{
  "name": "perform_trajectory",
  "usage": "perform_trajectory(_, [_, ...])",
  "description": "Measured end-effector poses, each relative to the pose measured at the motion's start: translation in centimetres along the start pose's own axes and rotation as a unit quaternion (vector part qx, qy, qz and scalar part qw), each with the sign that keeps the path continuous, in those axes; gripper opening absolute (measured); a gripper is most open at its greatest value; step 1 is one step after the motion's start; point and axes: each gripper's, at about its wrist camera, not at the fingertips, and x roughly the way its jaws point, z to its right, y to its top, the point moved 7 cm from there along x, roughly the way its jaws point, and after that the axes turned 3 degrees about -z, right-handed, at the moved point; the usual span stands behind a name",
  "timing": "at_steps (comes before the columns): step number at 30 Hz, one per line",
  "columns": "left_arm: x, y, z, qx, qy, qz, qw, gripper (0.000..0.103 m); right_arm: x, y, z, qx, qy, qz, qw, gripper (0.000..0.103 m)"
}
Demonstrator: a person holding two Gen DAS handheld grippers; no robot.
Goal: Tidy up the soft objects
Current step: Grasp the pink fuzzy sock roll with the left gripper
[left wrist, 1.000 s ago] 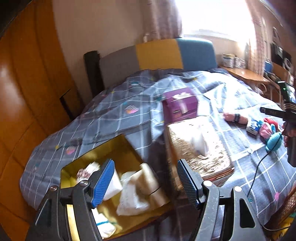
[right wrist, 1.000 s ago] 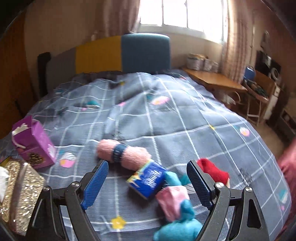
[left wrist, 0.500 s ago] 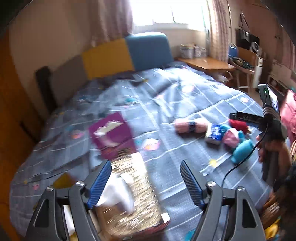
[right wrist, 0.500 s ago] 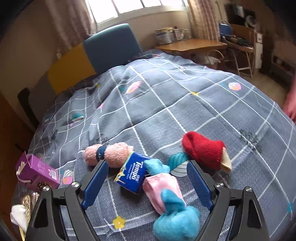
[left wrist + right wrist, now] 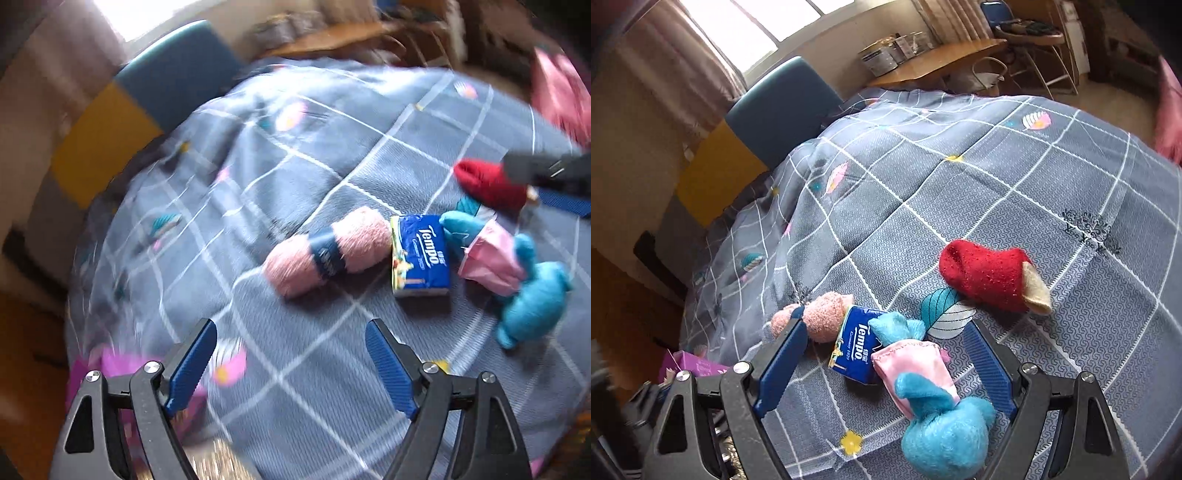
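Left wrist view shows your left gripper [image 5: 286, 365] with its jaws just spread wide and nothing between them, hanging over bare quilt [image 5: 332, 155] short of the pile. The pink yarn roll [image 5: 327, 251] lies just ahead and slightly right, its long axis running from lower left to upper right, slanted across your jaw line, so you would likely need some wrist roll to take it across its narrow middle. The blue tissue pack [image 5: 421, 254] touches its right end. Your right gripper [image 5: 882, 363], also open and empty, already straddles the pack [image 5: 855, 349] and the pink-and-blue stuffed toy [image 5: 931, 391], so that hand looks nearer to those; the red sock [image 5: 986, 275] lies apart, beyond its right finger. The yarn looks like the left hand's pick
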Motion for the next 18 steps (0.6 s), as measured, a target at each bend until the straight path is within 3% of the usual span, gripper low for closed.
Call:
perform_trajectory(7, [5.2, 3.3, 3.4, 0.137, -0.021, -0.016, 0.9902, 0.085, -0.2, 0.4, 1.2, 0.056, 0.035, -0.011, 0.998, 0.087])
perform_trajectory(14, [8.7, 4.3, 3.3, 0.158, -0.038, -0.02, 0.9865, 0.084, -0.7, 0.7, 1.4, 0.071, 0.056, -0.007, 0.996, 0.087])
perform_trajectory(15, [9.0, 4.2, 3.6, 0.152, -0.054, -0.022, 0.9867, 0.082, -0.7, 0.9, 1.8, 0.079, 0.057, -0.005, 0.995, 0.087])
perform_trajectory(17, [8.7, 4.3, 3.2, 0.136, -0.062, -0.005, 0.9888, 0.058, -1.1, 1.2, 2.5, 0.096, 0.06, 0.005, 0.994, 0.087])
perform_trajectory(18, [8.6, 4.3, 3.0, 0.13, -0.062, -0.002, 0.9896, 0.057, -1.3, 1.4, 2.9, 0.106, 0.062, 0.012, 0.992, 0.087])
